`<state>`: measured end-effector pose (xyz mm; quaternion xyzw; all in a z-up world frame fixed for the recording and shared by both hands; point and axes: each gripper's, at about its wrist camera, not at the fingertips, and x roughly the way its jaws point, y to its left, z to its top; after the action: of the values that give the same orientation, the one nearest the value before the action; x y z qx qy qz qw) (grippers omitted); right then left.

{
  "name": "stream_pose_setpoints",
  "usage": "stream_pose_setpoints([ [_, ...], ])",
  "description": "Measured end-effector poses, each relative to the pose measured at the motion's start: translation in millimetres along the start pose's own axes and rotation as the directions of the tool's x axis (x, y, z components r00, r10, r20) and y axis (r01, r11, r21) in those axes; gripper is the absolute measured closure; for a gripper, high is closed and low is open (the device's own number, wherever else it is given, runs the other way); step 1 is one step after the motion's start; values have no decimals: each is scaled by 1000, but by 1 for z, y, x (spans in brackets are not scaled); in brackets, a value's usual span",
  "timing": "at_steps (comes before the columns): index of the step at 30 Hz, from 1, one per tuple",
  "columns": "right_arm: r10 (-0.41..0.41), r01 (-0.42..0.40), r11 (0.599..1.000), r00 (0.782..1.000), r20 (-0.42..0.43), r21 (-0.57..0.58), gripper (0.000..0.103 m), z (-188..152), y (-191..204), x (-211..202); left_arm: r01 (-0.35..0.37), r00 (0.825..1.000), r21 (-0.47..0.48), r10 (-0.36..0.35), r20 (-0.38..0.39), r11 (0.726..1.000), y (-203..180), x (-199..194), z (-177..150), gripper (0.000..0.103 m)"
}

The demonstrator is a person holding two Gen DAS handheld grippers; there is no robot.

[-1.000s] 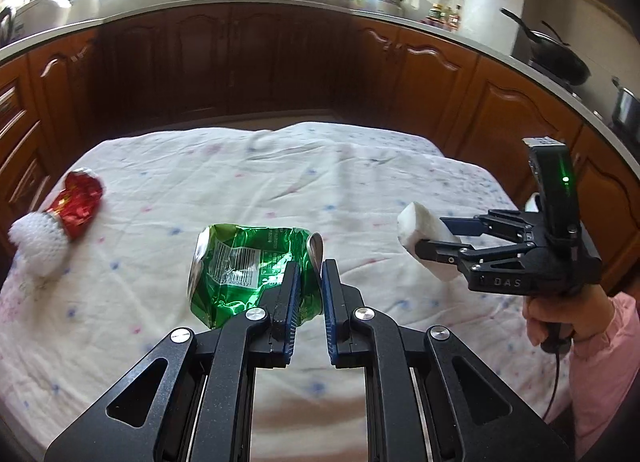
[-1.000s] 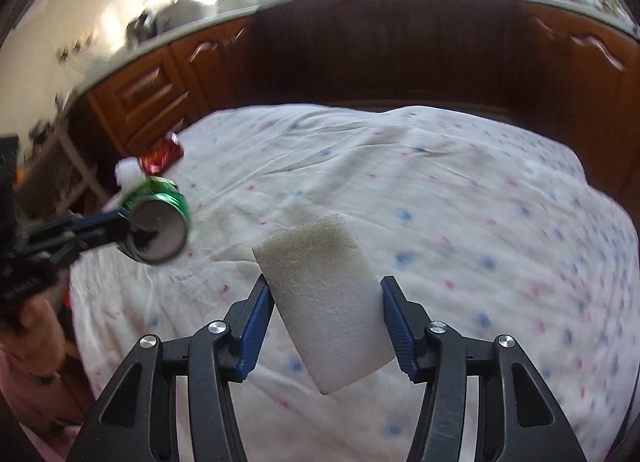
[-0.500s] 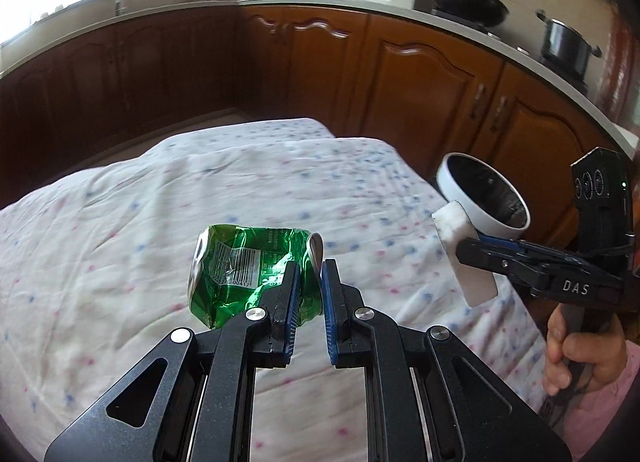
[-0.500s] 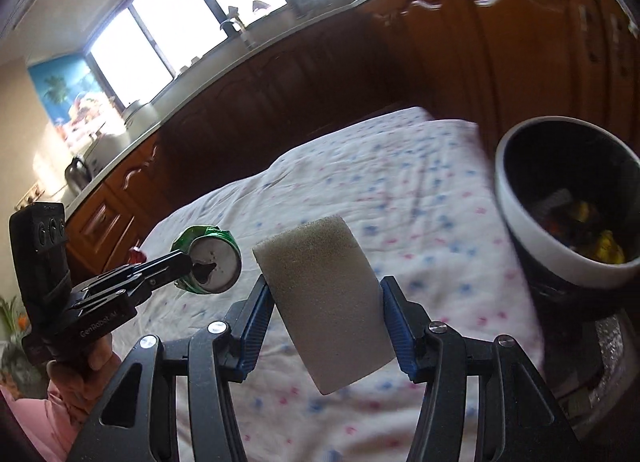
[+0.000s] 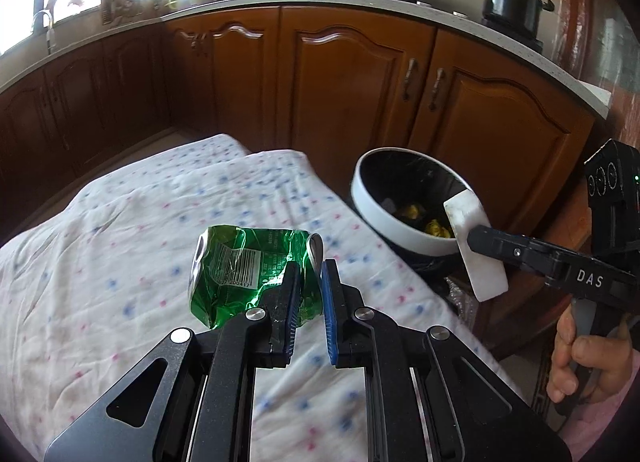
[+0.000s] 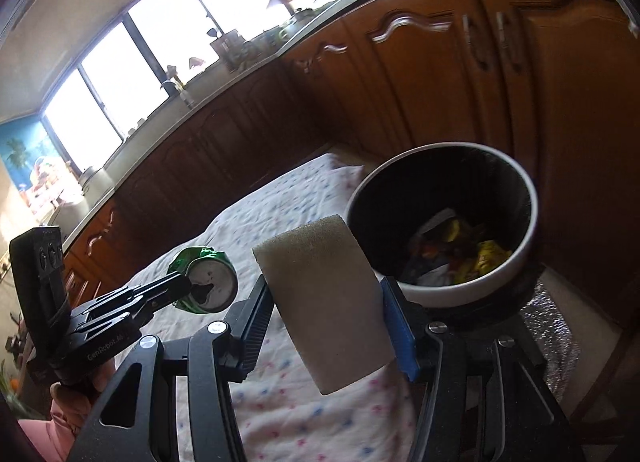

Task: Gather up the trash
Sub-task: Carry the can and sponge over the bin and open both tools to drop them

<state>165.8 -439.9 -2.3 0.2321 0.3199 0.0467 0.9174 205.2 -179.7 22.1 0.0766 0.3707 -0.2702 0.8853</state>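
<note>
Left wrist view: left gripper [image 5: 308, 294] pinches the crushed can [image 5: 244, 270] above the table [image 5: 100, 262], its long axis lying crosswise; not yet binned

Right wrist view: right gripper [image 6: 324, 326] clamps the sponge [image 6: 326, 302], tilted upright, just short of the bin [image 6: 448, 286], which already holds trash

blown-out windows [image 6: 120, 73] (fisheye-warped edges), dim cabinets [image 5: 340, 73]
</note>
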Motion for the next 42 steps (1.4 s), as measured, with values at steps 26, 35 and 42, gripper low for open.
stream_pose_setpoints([
  [26, -132, 131, 986, 991, 4, 107, 47, 51, -75, 26, 102, 995, 163, -98, -30, 981, -91, 87, 82, 93],
  [35, -134, 136, 982, 991, -21, 131, 46, 53, -89, 37, 132, 989, 189, -117, -90, 973, -109, 117, 85, 93],
  [42, -138, 141, 980, 990, -35, 139, 45, 58, -95, 44, 151, 985, 197, -131, -113, 969, -116, 129, 87, 93],
])
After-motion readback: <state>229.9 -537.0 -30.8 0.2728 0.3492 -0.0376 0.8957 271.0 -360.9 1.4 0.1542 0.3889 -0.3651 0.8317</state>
